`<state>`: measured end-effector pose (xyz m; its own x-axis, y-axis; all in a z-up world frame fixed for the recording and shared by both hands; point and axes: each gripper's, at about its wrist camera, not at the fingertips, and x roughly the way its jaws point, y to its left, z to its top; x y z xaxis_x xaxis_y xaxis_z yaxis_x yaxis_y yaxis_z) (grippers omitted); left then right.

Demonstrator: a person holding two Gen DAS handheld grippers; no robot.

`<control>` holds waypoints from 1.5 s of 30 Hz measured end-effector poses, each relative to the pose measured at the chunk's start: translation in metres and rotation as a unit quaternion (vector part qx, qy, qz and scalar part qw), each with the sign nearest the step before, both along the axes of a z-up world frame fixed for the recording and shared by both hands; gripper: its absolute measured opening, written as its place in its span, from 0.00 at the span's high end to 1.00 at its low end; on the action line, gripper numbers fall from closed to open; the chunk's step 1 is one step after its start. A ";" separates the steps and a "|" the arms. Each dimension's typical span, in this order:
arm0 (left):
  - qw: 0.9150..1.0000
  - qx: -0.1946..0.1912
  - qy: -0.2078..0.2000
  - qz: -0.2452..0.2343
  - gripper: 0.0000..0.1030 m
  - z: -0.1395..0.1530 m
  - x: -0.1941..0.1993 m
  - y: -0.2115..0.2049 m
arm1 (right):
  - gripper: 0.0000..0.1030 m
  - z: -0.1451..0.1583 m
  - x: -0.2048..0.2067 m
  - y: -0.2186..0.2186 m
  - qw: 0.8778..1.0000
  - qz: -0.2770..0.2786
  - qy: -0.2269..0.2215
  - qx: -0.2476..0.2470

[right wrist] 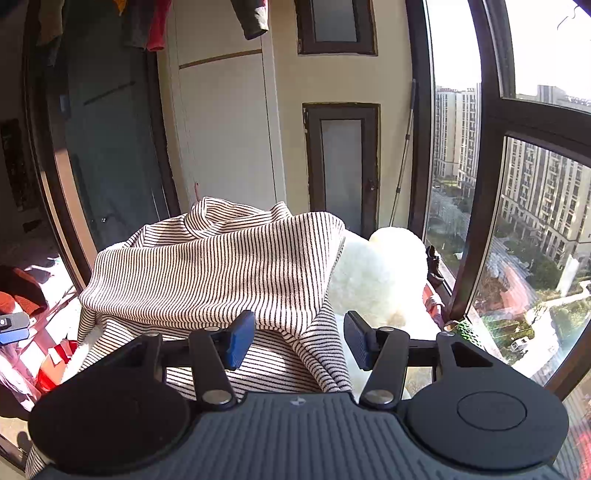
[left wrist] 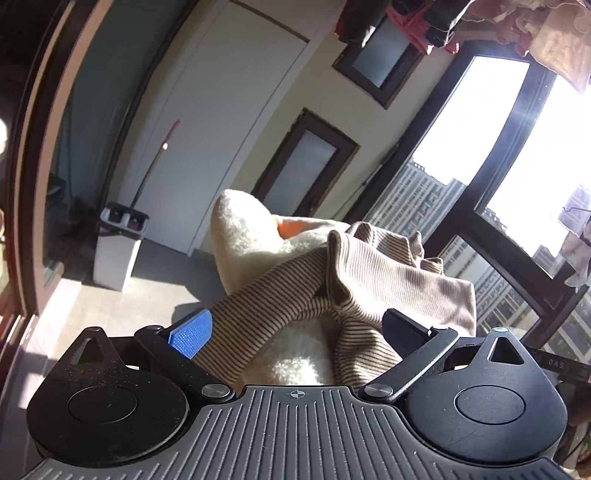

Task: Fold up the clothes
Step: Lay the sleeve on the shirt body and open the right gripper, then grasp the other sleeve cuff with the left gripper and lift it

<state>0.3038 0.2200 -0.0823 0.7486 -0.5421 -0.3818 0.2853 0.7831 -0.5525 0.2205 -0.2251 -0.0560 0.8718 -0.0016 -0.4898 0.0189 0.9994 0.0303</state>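
A striped beige-and-brown shirt (left wrist: 369,273) lies rumpled over a fluffy white cushion (left wrist: 243,229). In the left wrist view my left gripper (left wrist: 295,325) is open, its fingers spread to either side of a striped sleeve that runs between them. In the right wrist view the same shirt (right wrist: 214,269) is draped over the white cushion (right wrist: 384,280). My right gripper (right wrist: 299,341) is open, with the shirt's lower edge hanging between its blue pads; the jaws do not press on the cloth.
Large windows (right wrist: 517,184) with dark frames stand to the right. A white bin (left wrist: 116,251) and a mop stand by a white door (left wrist: 221,129). Clothes hang overhead (left wrist: 424,22). Red items (right wrist: 51,354) lie low on the left.
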 end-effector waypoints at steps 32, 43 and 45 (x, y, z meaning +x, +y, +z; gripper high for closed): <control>0.987 0.150 0.034 0.051 0.84 0.009 0.071 -0.112 | 0.30 -0.039 -0.026 0.045 0.961 0.266 -0.073 -0.025; 0.980 0.147 -0.137 -0.006 0.91 0.139 0.049 -0.149 | 0.22 -0.026 0.023 0.063 0.937 0.312 0.015 0.156; 0.974 0.136 -0.180 -0.026 0.91 0.170 0.039 -0.163 | 0.22 -0.029 0.042 0.063 0.938 0.286 0.024 0.195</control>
<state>0.3427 0.0565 0.0873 0.8340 -0.4991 -0.2353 0.4660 0.8654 -0.1841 0.2627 -0.1618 -0.0847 0.6532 0.6464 -0.3944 -0.5062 0.7601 0.4074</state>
